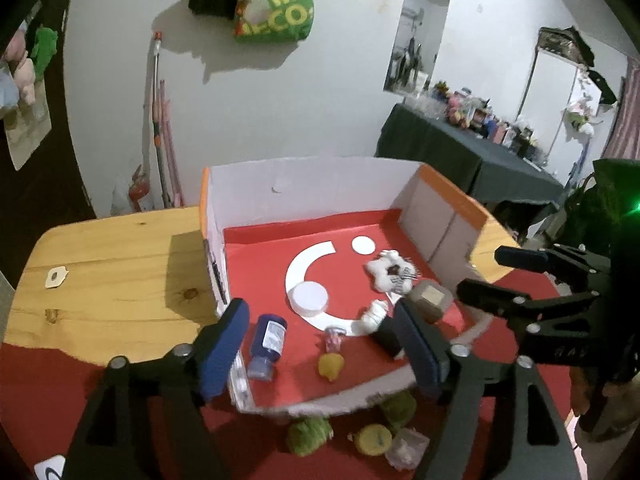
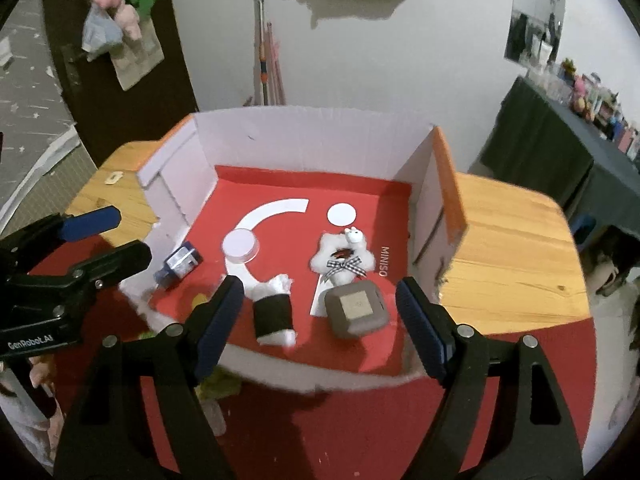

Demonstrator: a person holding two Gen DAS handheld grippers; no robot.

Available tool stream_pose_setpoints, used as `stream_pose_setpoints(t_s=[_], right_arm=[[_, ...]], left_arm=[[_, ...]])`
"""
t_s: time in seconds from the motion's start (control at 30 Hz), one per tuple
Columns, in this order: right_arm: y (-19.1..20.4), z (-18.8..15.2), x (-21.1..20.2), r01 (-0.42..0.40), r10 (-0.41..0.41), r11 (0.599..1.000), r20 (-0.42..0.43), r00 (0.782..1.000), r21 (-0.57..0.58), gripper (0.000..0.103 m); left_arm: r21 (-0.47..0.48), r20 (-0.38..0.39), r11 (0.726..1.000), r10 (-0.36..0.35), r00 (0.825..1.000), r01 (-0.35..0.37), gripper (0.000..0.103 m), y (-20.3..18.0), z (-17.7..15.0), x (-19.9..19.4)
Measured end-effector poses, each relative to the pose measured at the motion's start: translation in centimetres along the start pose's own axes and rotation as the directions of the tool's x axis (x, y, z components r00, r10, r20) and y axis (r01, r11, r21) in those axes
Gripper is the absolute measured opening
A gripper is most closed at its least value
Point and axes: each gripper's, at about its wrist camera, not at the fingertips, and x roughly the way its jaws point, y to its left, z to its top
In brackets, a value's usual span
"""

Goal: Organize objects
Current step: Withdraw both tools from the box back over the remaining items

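Tools left (image 1: 320, 344) and right (image 2: 320, 320) both spread, empty; box (image 2: 320, 136): one bottle (image 2: 179, 266), one cube (image 2: 356, 312).

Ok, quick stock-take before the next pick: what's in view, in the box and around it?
box: 1, white walls, red floor, orange edges, on the table
table: 1, light wood, under the box
bottle: 1, dark blue, lying in the box by the left wall
round lid: 1, white, box middle
plush toy: 1, white with checked bow, box right of middle
grey cube: 1, grey-brown, box near right
roll: 1, white with black band, box near edge
yellow toy: 1, yellow, box near edge
green toys: 2, green, on red cloth outside the box
left gripper: 1, black with blue pads, open, empty
right gripper: 1, same, open, empty
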Motion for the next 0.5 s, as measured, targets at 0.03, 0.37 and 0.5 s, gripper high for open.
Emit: stream_pose_setpoints(t_s=[0.03,0.37,0.5], right_arm=[[0.1,-0.4,-0.8,-0.001,0.001,1.0,0.02,1.0,-0.002,0.079],[1.4,-5.3,-5.1,-0.065,0.066,0.998,0.145,0.987,-0.01,0.091],[2.2,-7.6,-6.3,-0.055,0.056,0.998,0.196,0.979,-0.012,0.093]], left_arm=[[0.003,0.017,1.0,0.006,1.0,-0.006,0.084,-0.1,-0.4,-0.6],[-0.008,0.128,0.999,0.037,0.991,-0.036,0.095,-0.9,-5.5,-4.5],[-0.022,0.165,0.996,0.085,0.983,-0.082,0.099,-1.1,-7.3,-5.6]])
